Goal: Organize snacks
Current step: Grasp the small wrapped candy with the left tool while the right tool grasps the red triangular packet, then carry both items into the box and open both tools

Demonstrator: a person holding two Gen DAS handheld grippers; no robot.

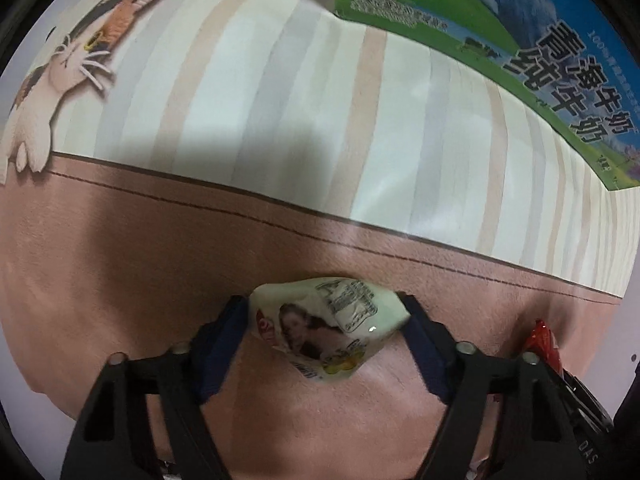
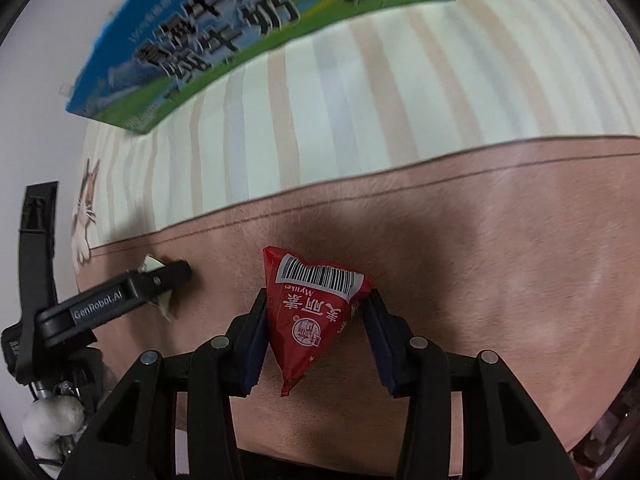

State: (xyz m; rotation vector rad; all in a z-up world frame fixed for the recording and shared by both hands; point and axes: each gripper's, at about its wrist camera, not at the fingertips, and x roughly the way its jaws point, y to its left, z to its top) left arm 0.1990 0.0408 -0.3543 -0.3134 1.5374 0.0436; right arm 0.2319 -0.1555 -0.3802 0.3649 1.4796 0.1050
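A white snack packet [image 1: 320, 320] with a printed picture sits on the pink band of the mat. My left gripper [image 1: 322, 304] points down over it, and its blue pads press on both sides of the packet. My right gripper [image 2: 316, 296] is shut on a red triangular snack packet [image 2: 316, 312] with a barcode, just over the pink band. From the right wrist, the left gripper [image 2: 168, 280] shows at the left, with bits of the white packet [image 2: 154, 264] beside its finger. The red packet [image 1: 540, 340] peeks in at the left wrist view's right edge.
A blue and green milk carton box [image 1: 520, 40] [image 2: 240, 32] lies on the far striped part of the mat [image 1: 280, 100], which has a cat picture [image 1: 60, 80] at the left. A white-gloved hand [image 2: 52, 420] holds the left gripper.
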